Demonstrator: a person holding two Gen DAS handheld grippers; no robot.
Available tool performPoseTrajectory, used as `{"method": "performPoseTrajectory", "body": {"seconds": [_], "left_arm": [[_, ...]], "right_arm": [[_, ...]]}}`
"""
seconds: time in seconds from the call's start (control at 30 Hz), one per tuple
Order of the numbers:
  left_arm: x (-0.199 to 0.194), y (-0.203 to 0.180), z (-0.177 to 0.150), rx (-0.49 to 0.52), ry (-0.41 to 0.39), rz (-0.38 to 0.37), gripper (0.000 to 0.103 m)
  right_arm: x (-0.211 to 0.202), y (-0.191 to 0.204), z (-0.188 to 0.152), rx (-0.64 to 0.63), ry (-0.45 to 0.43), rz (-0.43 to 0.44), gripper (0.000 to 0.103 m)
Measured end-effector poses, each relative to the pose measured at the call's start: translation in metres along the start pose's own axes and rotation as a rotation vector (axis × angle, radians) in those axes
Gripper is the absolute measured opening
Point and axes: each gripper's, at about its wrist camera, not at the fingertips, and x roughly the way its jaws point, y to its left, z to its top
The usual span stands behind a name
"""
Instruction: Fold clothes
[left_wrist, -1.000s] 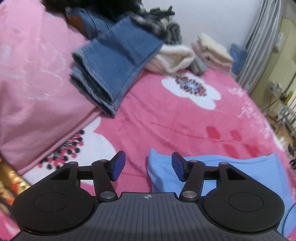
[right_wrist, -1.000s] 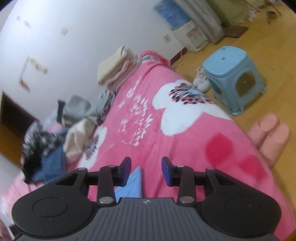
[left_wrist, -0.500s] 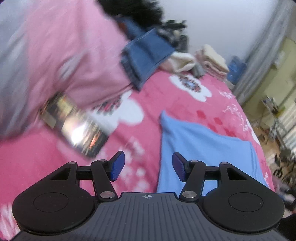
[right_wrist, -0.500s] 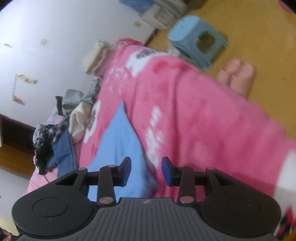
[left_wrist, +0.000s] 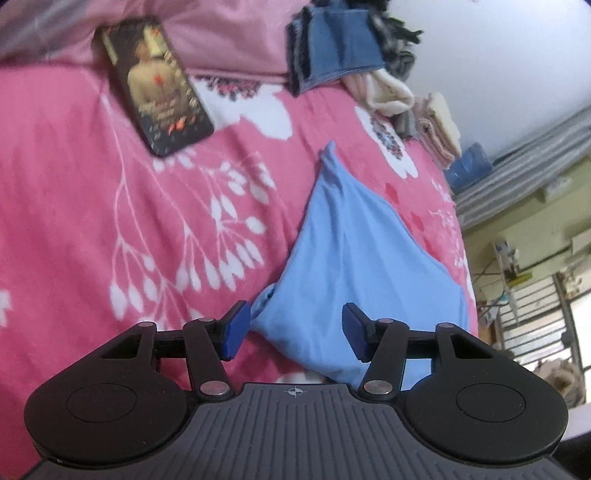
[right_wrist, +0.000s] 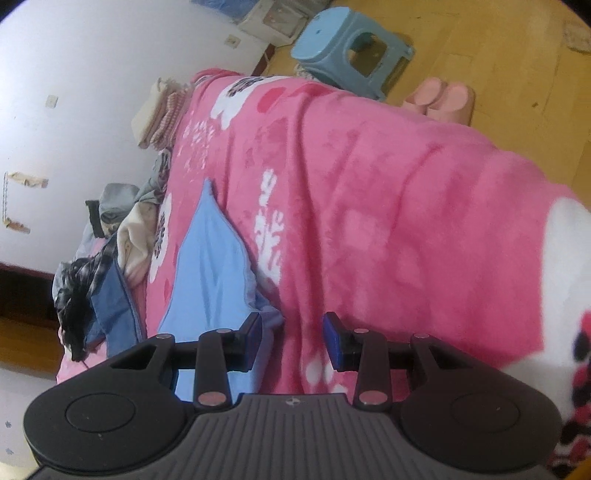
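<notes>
Both grippers are hovering ungripped: I'm closing the left gripper (left_wrist: 291, 330) over the blue garment (left_wrist: 354, 266)'s corner; right gripper (right_wrist: 291, 341), garment at nine o'clock, risks pinching blanket (right_wrist: 388, 206).

The left hand-held gripper (left_wrist: 295, 330) points forward and downward, its 2 blue-padded fingers (left_wrist: 233, 329) apart and level with each other. Its jaws are closing, with light blue cloth in the gap between them; the pads do not press on it. The right hand-held gripper (right_wrist: 291, 339) also tilts downward. Its 2 fingers (right_wrist: 334, 341) stand at a narrower gap, nothing clamped between them, with the left pad just beside the edge of the blue cloth. No hand or sleeve of the person shows in either view.
</notes>
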Motion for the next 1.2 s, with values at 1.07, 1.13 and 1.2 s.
{"method": "performPoseTrajectory", "body": {"seconds": [1.07, 1.13, 1.2], "left_arm": [[-0.014, 0.025, -0.019, 0.037, -0.048, 0.106, 0.021], [-0.01, 0.016, -0.02, 0.08, -0.043, 0.105, 0.023], [-0.001, 0.009, -0.021, 0.108, -0.027, 0.118, 0.023]], "right_arm": [[-0.011, 0.002, 0.007, 0.039, -0.021, 0.012, 0.039], [-0.006, 0.002, 0.007, 0.051, -0.004, 0.018, 0.039], [0.0, 0.006, 0.006, 0.049, 0.022, 0.034, 0.039]]}}
